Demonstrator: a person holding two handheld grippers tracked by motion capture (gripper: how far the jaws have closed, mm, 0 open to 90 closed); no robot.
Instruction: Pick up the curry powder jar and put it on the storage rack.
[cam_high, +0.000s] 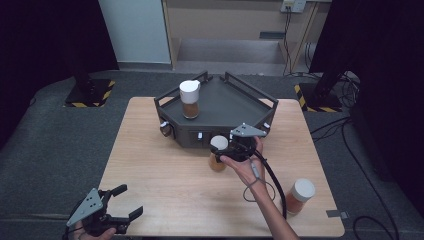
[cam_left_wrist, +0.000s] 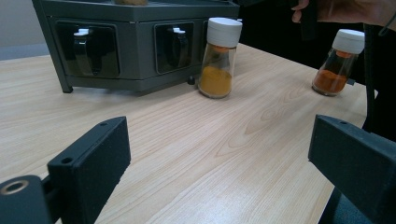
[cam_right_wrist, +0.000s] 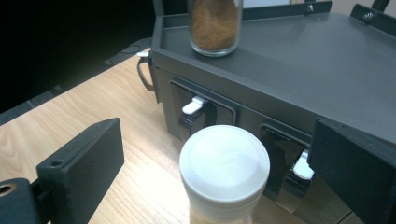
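A jar of yellow-orange spice with a white lid (cam_high: 217, 160) (cam_right_wrist: 224, 163) (cam_left_wrist: 217, 58) stands on the wooden table just in front of the dark grey tray (cam_high: 235, 102). My right gripper (cam_high: 231, 148) (cam_right_wrist: 219, 149) hangs over this jar, open. Its jaws stand either side of the lid without touching it. On the tray's left part stands a jar of brown spice (cam_high: 189, 100) (cam_right_wrist: 215, 25). My left gripper (cam_high: 127, 201) (cam_left_wrist: 219, 154) rests low at the table's near left corner, open and holding nothing.
Near the right front corner of the table (cam_high: 165, 165) stands a third jar, of orange spice (cam_high: 299, 196) (cam_left_wrist: 338, 63). The tray's front wall (cam_left_wrist: 140, 42) (cam_right_wrist: 219, 112) carries recessed latches with white tabs. A cable trails from the right gripper along the forearm.
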